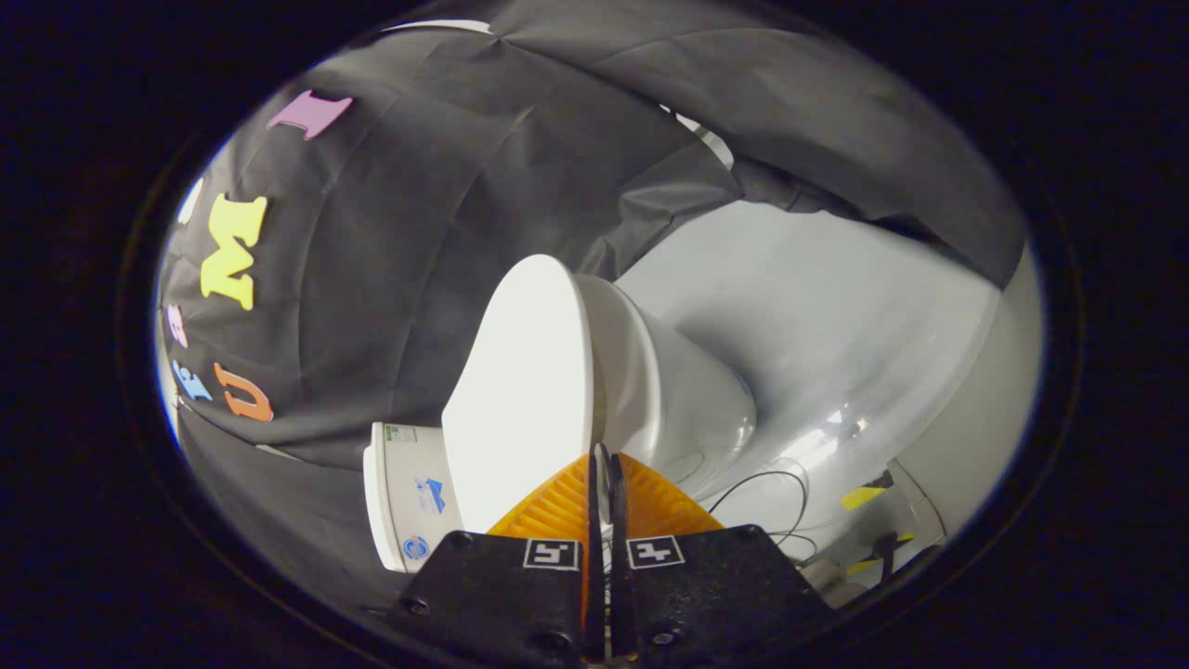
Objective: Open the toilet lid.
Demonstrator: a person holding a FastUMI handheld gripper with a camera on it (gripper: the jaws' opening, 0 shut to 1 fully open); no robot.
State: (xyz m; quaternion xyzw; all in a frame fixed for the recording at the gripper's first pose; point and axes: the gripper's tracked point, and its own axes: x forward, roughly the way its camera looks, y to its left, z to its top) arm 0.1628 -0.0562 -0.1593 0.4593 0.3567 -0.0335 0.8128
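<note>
Against the black cloth wall [446, 214] of the booth, one white toilet is showing, rolled over sideways by the tilt of the camera. Its tank [401, 497] is sitting furthest left, partly cut off behind the gripper's black body, with small stickers on it that are too small to make out. Next to it the toilet lid [520, 390] is lying closed, its broad flat top facing left and its rim meeting the bowl [683, 395] along one seam; whatever is inside the bowl is being hidden completely by the lid. The gripper [605, 465] is resting with its two orange ribbed fingers [557, 506] pressed nearly together, only a thin dark slit between them, and their tips are lying right at the lid's edge where it meets the bowl. I cannot tell whether anything is being pinched in that slit. To the right of the bowl, thin black cables [762, 506] are looping across the pale floor [836, 334], their ends running out of sight behind the gripper. Further right, a few yellow and black tape marks [864, 494] are sitting on the floor.
</note>
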